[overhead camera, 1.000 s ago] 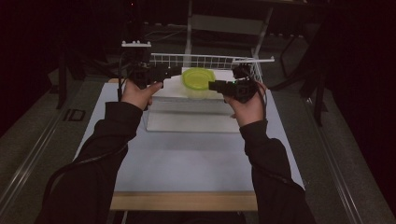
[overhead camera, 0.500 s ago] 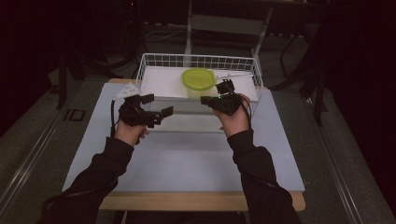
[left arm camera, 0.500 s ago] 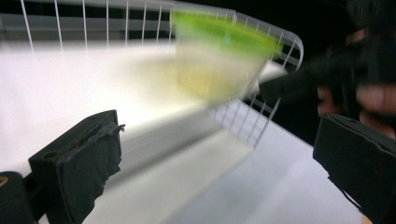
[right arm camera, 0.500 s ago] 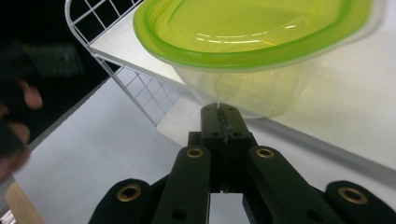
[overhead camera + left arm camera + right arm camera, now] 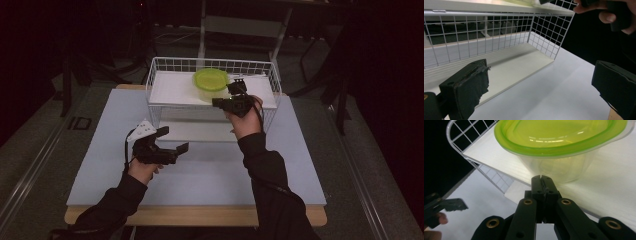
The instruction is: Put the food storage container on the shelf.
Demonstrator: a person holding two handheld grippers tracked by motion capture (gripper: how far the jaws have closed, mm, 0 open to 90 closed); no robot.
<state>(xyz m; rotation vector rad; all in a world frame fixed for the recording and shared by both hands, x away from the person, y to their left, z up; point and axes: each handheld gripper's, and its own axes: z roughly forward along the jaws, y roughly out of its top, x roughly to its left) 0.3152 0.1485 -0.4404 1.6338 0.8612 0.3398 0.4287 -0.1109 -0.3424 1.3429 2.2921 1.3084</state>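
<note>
A clear tub with a lime-green lid stands on the top shelf of a white wire rack. My right gripper is shut and empty. Its tips point at the tub's near wall from just in front, and I cannot tell if they touch. In the right gripper view the right gripper shows its jaws pressed together. My left gripper hovers low over the table in front of the rack. Its jaws have just been opening and stand wide with nothing between them. The left gripper faces the rack's lower shelf.
The rack sits at the back of a pale table, whose wooden front edge is near the person. The person's right hand is high at the rack's corner. Dark floor and chair legs surround the table.
My left gripper came away from the tub, dropped to the table in front of the rack, and its jaws spread wide. My right gripper sank slightly and stayed by the tub.
</note>
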